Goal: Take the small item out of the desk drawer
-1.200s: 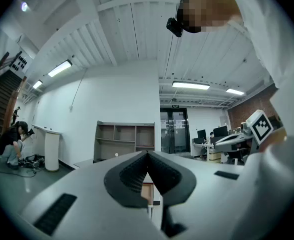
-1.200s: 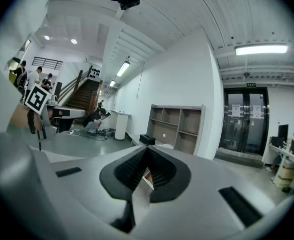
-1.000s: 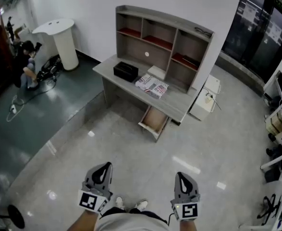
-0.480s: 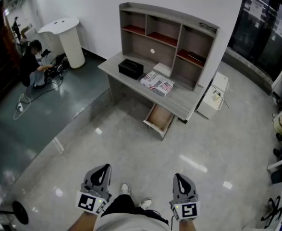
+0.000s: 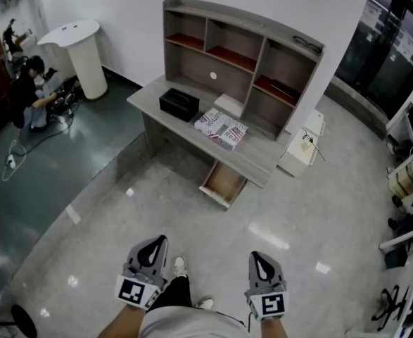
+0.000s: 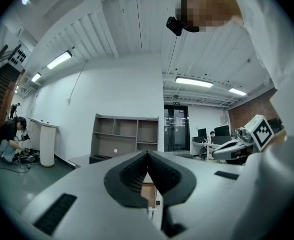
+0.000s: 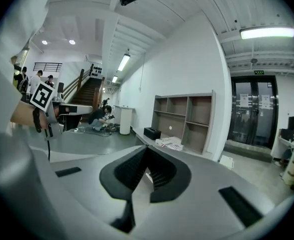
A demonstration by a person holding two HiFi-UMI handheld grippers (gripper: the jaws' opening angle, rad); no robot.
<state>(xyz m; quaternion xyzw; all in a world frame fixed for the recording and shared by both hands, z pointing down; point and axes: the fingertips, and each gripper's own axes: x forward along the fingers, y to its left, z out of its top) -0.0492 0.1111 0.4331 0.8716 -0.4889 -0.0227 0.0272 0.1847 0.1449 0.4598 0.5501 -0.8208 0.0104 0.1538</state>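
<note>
Drawer (image 5: 224,182) hangs pulled out under the desk (image 5: 262,162), right of its middle; whatever lies in it is too small to make out from where I stand. On the desktop above it sits a stack of papers (image 5: 221,128), with a black box (image 5: 179,104) to their left, both in front of the shelf unit (image 5: 241,48). I stand well back on the floor (image 5: 122,224) with my 2 tongs held low: left gripper (image 5: 154,245) and right gripper (image 5: 261,259) each have their jaws pressed together, with nothing between them.

The pale grey stone-look floor (image 5: 283,210), lower frame, is gleaming glossy; the grey wood-grain desk (image 5: 257,158), upper centre, is looking matt, its open drawer (image 5: 224,182) showing pale wood.
</note>
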